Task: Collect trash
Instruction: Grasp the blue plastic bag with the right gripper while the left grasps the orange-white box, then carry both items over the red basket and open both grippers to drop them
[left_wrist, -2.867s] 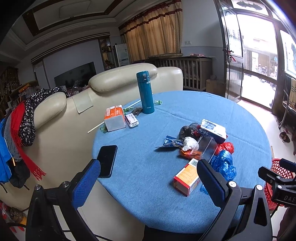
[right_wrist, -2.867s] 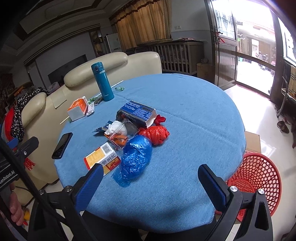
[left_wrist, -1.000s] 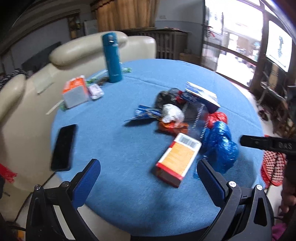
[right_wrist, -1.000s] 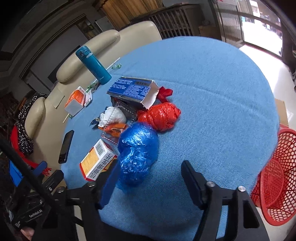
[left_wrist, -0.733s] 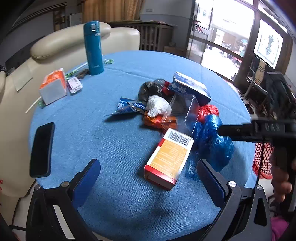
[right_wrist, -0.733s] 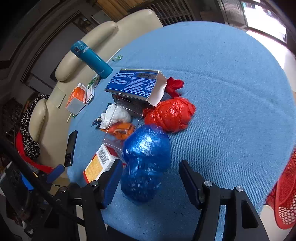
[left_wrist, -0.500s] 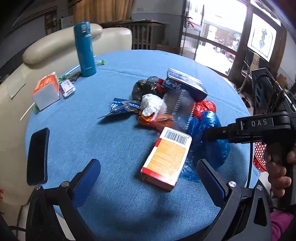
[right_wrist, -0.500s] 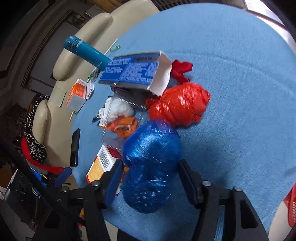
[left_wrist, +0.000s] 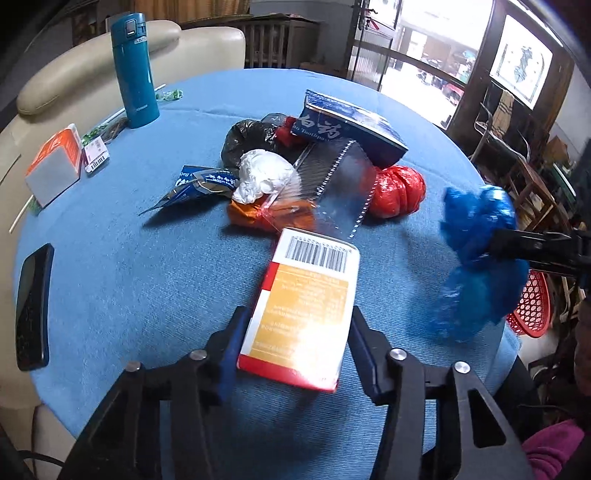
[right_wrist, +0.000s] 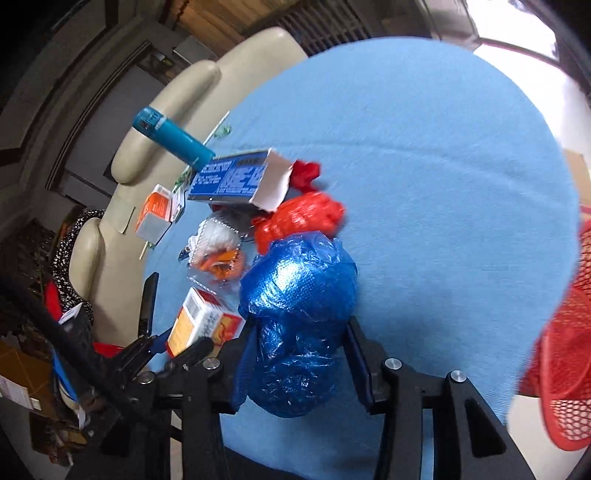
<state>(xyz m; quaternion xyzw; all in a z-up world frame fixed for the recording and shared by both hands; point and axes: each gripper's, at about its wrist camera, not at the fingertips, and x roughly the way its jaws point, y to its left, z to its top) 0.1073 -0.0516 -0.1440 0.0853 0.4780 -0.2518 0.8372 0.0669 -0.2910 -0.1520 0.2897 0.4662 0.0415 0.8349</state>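
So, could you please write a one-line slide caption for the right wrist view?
Right gripper clamps a blue plastic bag above the blue table, red basket alongside.

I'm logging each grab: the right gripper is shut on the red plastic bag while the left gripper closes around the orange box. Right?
Not quite. The right gripper is shut on the blue plastic bag, as the right wrist view shows; the red plastic bag lies on the table. The left gripper does close around the orange box.

Bare blue tabletop (right_wrist: 443, 155) lies open to the right of the central trash heap (left_wrist: 295, 173). A teal flask (left_wrist: 135, 70) stands upright at the far left, a phone (left_wrist: 33, 306) lies along the left rim, and a red basket (right_wrist: 565, 332) sits beyond the right rim.
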